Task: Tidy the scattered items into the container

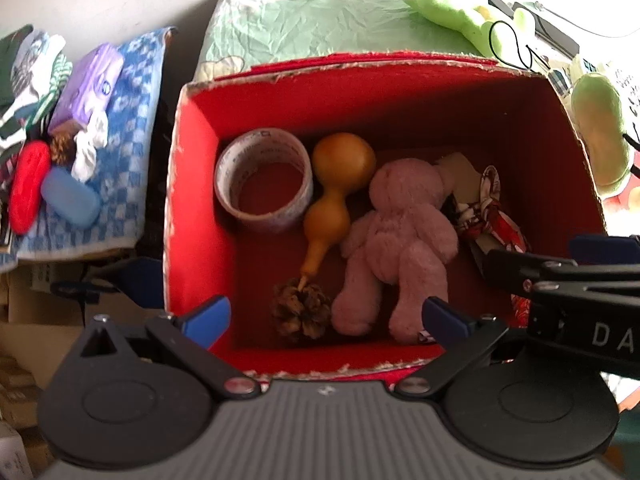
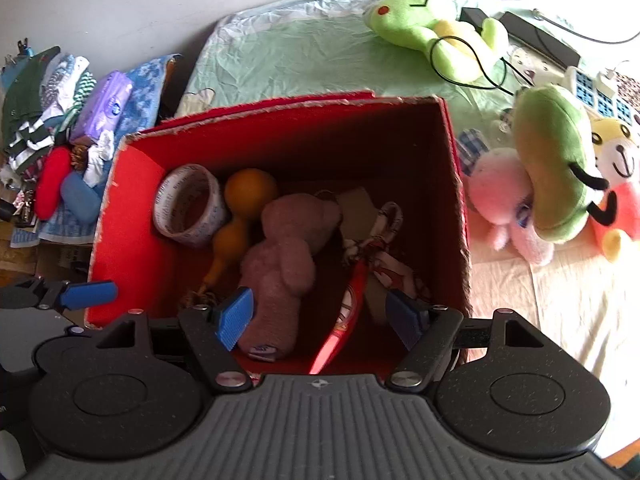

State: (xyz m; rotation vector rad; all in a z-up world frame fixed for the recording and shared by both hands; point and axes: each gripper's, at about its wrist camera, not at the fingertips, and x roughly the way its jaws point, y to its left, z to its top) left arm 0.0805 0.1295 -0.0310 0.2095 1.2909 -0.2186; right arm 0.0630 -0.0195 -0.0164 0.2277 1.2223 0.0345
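Observation:
A red cardboard box (image 1: 192,200) (image 2: 132,216) stands open on the bed. Inside lie a tape roll (image 1: 262,180) (image 2: 188,210), a yellow gourd (image 1: 334,196) (image 2: 240,208), a pink plush bear (image 1: 400,248) (image 2: 284,256), a pine cone (image 1: 302,310) and red-and-white patterned items (image 1: 492,216) (image 2: 380,256). My left gripper (image 1: 326,318) is open and empty above the box's near edge. My right gripper (image 2: 320,316) is open and empty above the box's near right side; it also shows in the left wrist view (image 1: 560,276).
A green plush frog (image 1: 460,12) (image 2: 432,32) lies beyond the box. A green avocado plush (image 2: 556,168), a pink plush (image 2: 504,204) and a yellow-faced plush (image 2: 616,168) sit to the right. A blue checkered cloth (image 1: 128,120) with tissues, a red item and a blue case lies left.

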